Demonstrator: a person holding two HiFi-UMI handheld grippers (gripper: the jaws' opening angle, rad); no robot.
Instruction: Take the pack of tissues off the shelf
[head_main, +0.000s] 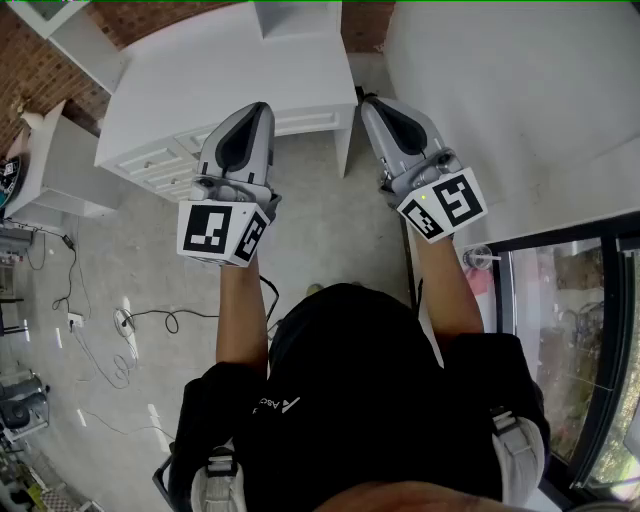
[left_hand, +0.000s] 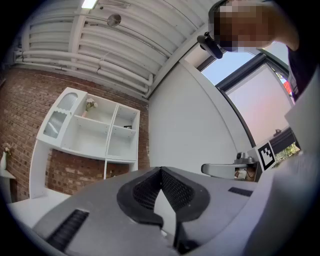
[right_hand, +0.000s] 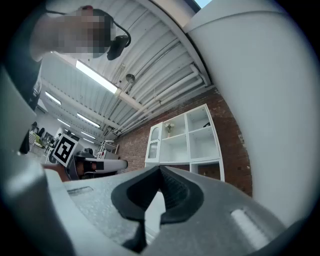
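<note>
A white shelf unit (left_hand: 92, 132) stands against a brick wall; it also shows in the right gripper view (right_hand: 186, 142). Its compartments hold a small vase of flowers (left_hand: 90, 104) and a small dark item (left_hand: 128, 127). I cannot make out a pack of tissues in any view. My left gripper (head_main: 250, 112) and right gripper (head_main: 370, 103) are held side by side in front of the person, well short of the shelf. Both point towards it. The left gripper (left_hand: 161, 170) is shut with nothing in it, and so is the right gripper (right_hand: 160, 168).
A white cabinet with drawers (head_main: 160, 160) lies below and ahead of the grippers. A broad white wall (head_main: 500, 100) rises on the right, with a glass door (head_main: 570, 330) beside it. Cables (head_main: 130, 330) trail over the concrete floor at left.
</note>
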